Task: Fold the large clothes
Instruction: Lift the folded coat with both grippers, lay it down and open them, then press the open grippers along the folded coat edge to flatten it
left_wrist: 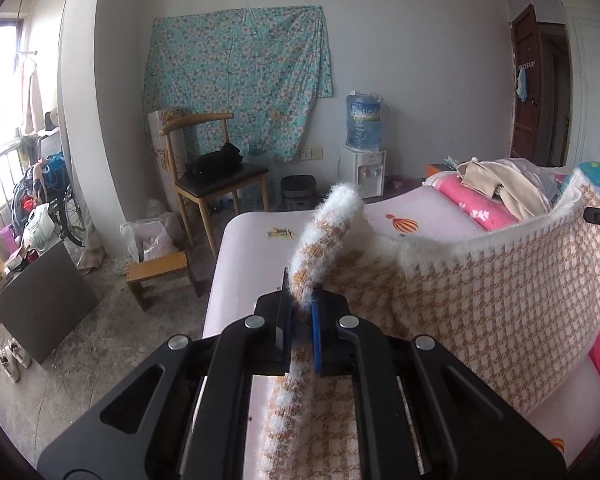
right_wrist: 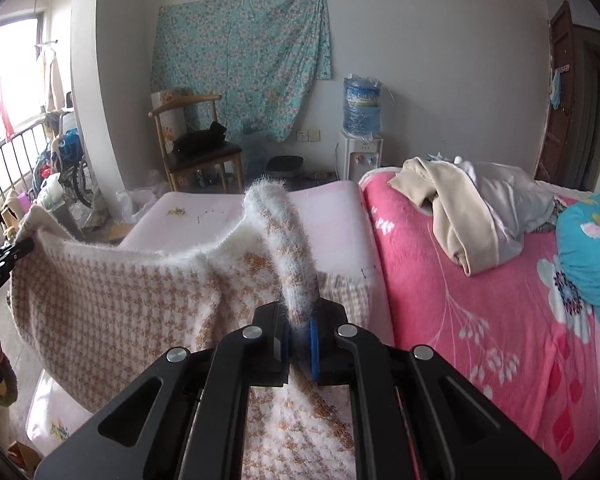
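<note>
- Above the bed [right_wrist: 480, 320], the sweater [right_wrist: 112, 312] hangs stretched between both grippers, its long axis running hand to hand.
- Left gripper [left_wrist: 300, 300]: jaws clamped on one fuzzy edge.
- Right gripper [right_wrist: 300, 316]: jaws clamped on the other edge.
- Neither hand is nearer; the body drapes below toward the mattress.

Tan/white houndstooth sweater [right_wrist: 112, 300], pink floral bedspread [right_wrist: 460, 300], prob. teal floral sheet [left_wrist: 236, 76]

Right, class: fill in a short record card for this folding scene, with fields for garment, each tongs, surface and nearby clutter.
garment: fuzzy houndstooth sweater, lifted and stretched between both tongs
left tongs: shut on the sweater's edge
right tongs: shut on the sweater's edge
surface: pale pink mattress, beside a pink floral blanket
clutter: beige and grey clothes pile on the blanket
</note>
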A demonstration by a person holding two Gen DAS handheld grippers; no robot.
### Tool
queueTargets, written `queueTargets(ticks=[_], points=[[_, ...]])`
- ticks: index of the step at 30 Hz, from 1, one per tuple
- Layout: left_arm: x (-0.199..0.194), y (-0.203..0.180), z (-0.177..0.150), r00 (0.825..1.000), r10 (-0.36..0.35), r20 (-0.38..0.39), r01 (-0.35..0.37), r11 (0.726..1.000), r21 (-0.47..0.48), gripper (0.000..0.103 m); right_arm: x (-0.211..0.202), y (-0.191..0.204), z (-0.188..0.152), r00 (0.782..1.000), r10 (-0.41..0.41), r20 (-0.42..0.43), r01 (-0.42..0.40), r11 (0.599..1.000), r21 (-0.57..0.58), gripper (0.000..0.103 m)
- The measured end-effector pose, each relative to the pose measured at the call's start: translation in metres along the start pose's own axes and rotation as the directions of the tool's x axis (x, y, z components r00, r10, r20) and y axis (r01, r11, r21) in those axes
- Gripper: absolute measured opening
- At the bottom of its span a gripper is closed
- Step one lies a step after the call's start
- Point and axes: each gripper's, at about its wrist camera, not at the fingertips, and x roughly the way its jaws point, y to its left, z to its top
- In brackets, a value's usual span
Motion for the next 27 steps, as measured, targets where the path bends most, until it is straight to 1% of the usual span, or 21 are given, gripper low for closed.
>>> queueTargets(ticks=[3,5,7,8,10,11,12,13,14,15,16,17,18,19,20,21,23,24,25,26,27], points=[[0.055,-0.003,0.026,0.999,0.020,-0.029,-0.019,0.999,0.027,0.007,0.049,-0.008,0.028,1.000,0.019,-0.024,-0.019,1.000,0.005,0.007],[0.099,-0.006,0.035,0.997,0.032,-0.075,-0.029,0.999,0.040,0.007,0.086,-0.012,0.042,0.998,0.023,-0.052,-0.022,1.000,0.012,0.007],[0.144,-0.007,0.036,0.988,0.045,-0.145,-0.038,0.998,0.053,0.007,0.127,-0.017,0.047,0.994,0.039,-0.098,-0.036,0.999,0.031,0.007],[0.164,-0.007,0.032,0.981,0.050,-0.186,-0.042,0.998,0.051,0.007,0.147,-0.021,0.046,0.991,0.054,-0.126,-0.048,0.998,0.050,0.007],[0.203,-0.009,0.017,0.958,0.059,-0.280,-0.044,0.997,0.059,0.008,0.186,-0.031,0.037,0.975,0.090,-0.201,-0.071,0.993,0.096,0.008],[0.219,-0.009,0.009,0.943,0.063,-0.327,-0.044,0.997,0.066,0.012,0.204,-0.037,0.030,0.966,0.104,-0.237,-0.078,0.990,0.119,0.014],[0.233,-0.008,0.000,0.926,0.062,-0.373,-0.041,0.997,0.064,0.014,0.220,-0.043,0.023,0.954,0.125,-0.273,-0.088,0.986,0.144,0.019],[0.241,-0.003,-0.007,0.909,0.060,-0.412,-0.041,0.998,0.055,0.015,0.232,-0.049,0.018,0.943,0.121,-0.310,-0.075,0.985,0.158,0.027],[0.243,0.002,-0.009,0.903,0.052,-0.426,-0.042,0.999,0.032,0.018,0.237,-0.056,0.016,0.942,0.096,-0.323,-0.044,0.985,0.164,0.029],[0.238,0.010,-0.008,0.911,0.031,-0.412,-0.037,0.999,-0.007,0.018,0.235,-0.063,0.016,0.948,0.088,-0.307,-0.034,0.984,0.177,0.031],[0.230,0.017,-0.006,0.924,0.009,-0.383,-0.029,0.998,-0.047,0.023,0.231,-0.069,0.017,0.955,0.101,-0.278,-0.046,0.979,0.197,0.039],[0.222,0.024,-0.002,0.937,-0.021,-0.349,-0.011,0.996,-0.088,0.029,0.225,-0.073,0.019,0.962,0.115,-0.248,-0.061,0.975,0.216,0.040],[0.217,0.028,0.001,0.944,-0.056,-0.326,0.016,0.992,-0.122,0.030,0.223,-0.073,0.022,0.965,0.127,-0.230,-0.076,0.973,0.217,0.040],[0.217,0.028,0.004,0.942,-0.093,-0.322,0.047,0.988,-0.147,0.030,0.223,-0.069,0.025,0.964,0.147,-0.223,-0.101,0.974,0.204,0.040],[0.222,0.026,0.005,0.933,-0.133,-0.336,0.079,0.982,-0.169,0.031,0.226,-0.061,0.028,0.958,0.175,-0.228,-0.134,0.973,0.186,0.040],[0.230,0.022,0.003,0.919,-0.164,-0.359,0.101,0.977,-0.188,0.031,0.232,-0.051,0.030,0.949,0.207,-0.238,-0.169,0.971,0.171,0.040],[0.251,0.013,-0.007,0.882,-0.209,-0.423,0.123,0.967,-0.221,0.031,0.247,-0.028,0.027,0.921,0.267,-0.284,-0.231,0.961,0.154,0.040],[0.263,0.012,-0.016,0.864,-0.217,-0.454,0.116,0.964,-0.240,0.031,0.259,-0.020,0.023,0.907,0.274,-0.319,-0.237,0.960,0.152,0.040],[0.272,0.011,-0.025,0.850,-0.212,-0.482,0.094,0.962,-0.258,0.031,0.271,-0.019,0.018,0.899,0.248,-0.360,-0.205,0.967,0.154,0.040],[0.279,0.018,-0.032,0.843,-0.222,-0.491,0.081,0.953,-0.293,0.031,0.283,-0.024,0.012,0.893,0.208,-0.398,-0.153,0.974,0.166,0.039],[0.279,0.028,-0.036,0.846,-0.256,-0.467,0.091,0.934,-0.347,0.029,0.291,-0.037,0.006,0.891,0.173,-0.420,-0.094,0.975,0.201,0.036]])
